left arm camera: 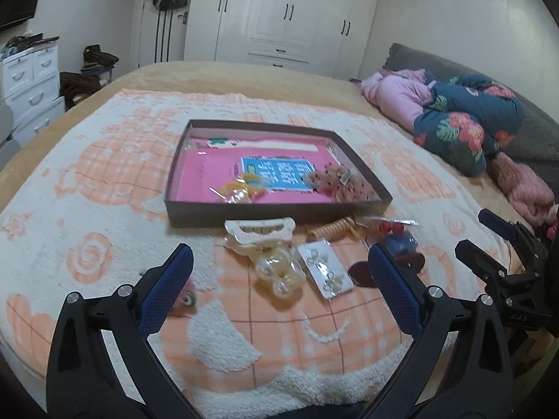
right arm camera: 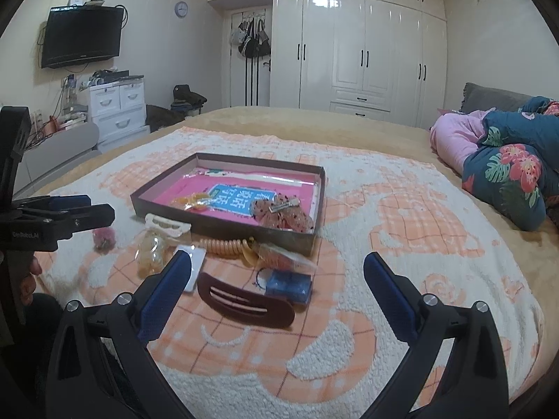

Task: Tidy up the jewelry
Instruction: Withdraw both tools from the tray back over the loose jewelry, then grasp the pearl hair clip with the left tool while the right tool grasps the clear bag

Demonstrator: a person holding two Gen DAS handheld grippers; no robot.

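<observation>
— Below centre in the right wrist view, which piece goes first?
— Probably the brown hair clip: flat, glossy, slotted, lying on the nubbly bed blanket before the cardboard tray.
— Tongs?
— Right tongs released, empty; left tongs likewise. Pinch its long edges.

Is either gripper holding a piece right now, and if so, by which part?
Nothing is held. The left gripper and the right gripper are both open, with nothing between their fingers; the brown hair clip and the white claw clip lie on the blanket.
</observation>
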